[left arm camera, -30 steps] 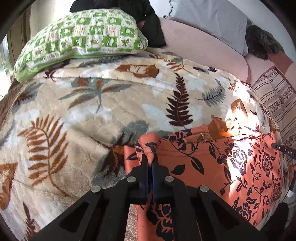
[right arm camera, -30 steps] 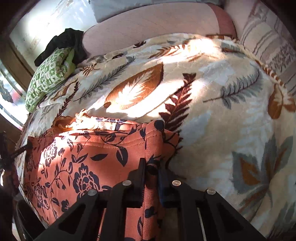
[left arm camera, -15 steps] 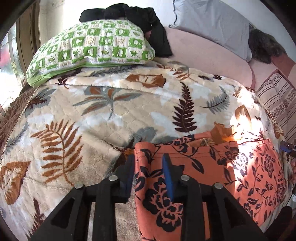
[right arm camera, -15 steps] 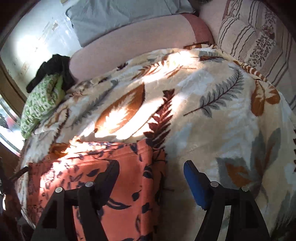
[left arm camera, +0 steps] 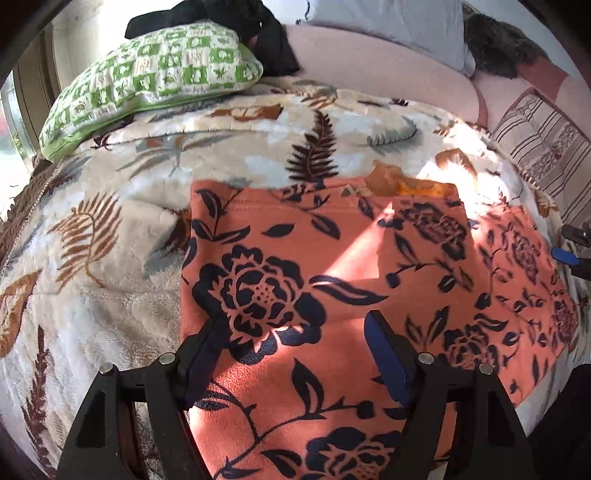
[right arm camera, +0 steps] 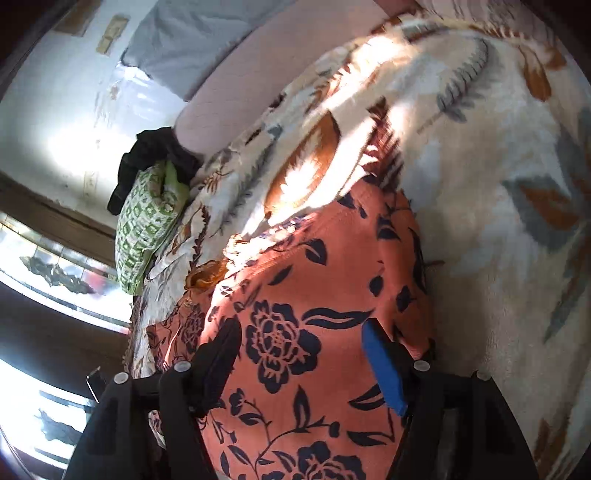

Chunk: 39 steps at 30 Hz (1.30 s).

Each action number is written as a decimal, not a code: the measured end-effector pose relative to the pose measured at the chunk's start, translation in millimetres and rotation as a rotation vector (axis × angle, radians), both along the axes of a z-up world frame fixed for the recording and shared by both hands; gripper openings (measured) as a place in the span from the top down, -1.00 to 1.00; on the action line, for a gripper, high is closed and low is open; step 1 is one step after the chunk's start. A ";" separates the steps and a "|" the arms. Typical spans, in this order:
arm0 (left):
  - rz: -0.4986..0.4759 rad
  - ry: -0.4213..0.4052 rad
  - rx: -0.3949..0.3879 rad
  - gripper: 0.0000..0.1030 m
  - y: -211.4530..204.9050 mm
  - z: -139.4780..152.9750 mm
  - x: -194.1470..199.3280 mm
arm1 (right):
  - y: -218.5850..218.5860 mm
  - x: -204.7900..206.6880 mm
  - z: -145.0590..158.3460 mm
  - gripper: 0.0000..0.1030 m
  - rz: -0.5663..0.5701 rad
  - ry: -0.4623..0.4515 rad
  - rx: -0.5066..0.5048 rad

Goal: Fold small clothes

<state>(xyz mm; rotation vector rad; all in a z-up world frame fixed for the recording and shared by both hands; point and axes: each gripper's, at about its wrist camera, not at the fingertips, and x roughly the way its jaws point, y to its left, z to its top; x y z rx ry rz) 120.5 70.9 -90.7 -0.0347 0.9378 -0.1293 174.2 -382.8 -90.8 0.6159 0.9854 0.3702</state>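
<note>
Garment: an orange floral garment [left arm camera: 332,258] with dark navy roses and leaves lies flat on the leaf-print blanket [left arm camera: 110,229], near its front edge; its exact kind is hard to tell, since its lower part is cut off by the frame and by the tongs.
Garment's far edge: a stitched hem runs across it, and a rumpled, lighter orange bit [left arm camera: 402,182] pokes out there in glaring sunlight; what it is cannot be made out.
Left gripper [left arm camera: 295,354]: jaws spread wide and opening, hovering over a big rose print; cloth shows in the gap below, but neither pad visibly presses it.
Right gripper [right arm camera: 301,360]: jaws wide apart, closing slightly, above the garment's right part; nothing pinched between them. Its blue pad [right arm camera: 384,369] also peeks in at the right edge of the left view.
Right view: tilted and smeared, so the blanket's pattern is blurred there.
Green checked pillow [left arm camera: 155,77]: at the blanket's far left corner, partly hidden under a black cloth [left arm camera: 266,40] whose form is unclear.
Grey pillow [left arm camera: 388,26]: cut off by the top of the frame.
Dark furry thing [left arm camera: 495,44]: far right, unidentifiable.
Striped cushion [left arm camera: 543,147]: cut off by the right rim.
</note>
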 end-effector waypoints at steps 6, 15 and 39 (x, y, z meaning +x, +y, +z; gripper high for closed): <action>-0.021 0.086 0.016 -0.49 -11.3 -25.3 -6.1 | 6.0 24.4 -30.1 -0.54 0.024 0.078 -0.074; -0.008 0.043 -0.023 -0.58 -15.1 -18.6 -8.6 | 7.5 71.8 0.3 -0.50 0.059 0.005 -0.008; -0.036 0.044 0.030 -0.69 -25.3 -6.9 -70.7 | -30.1 -110.6 -19.6 -0.36 -0.154 0.034 0.194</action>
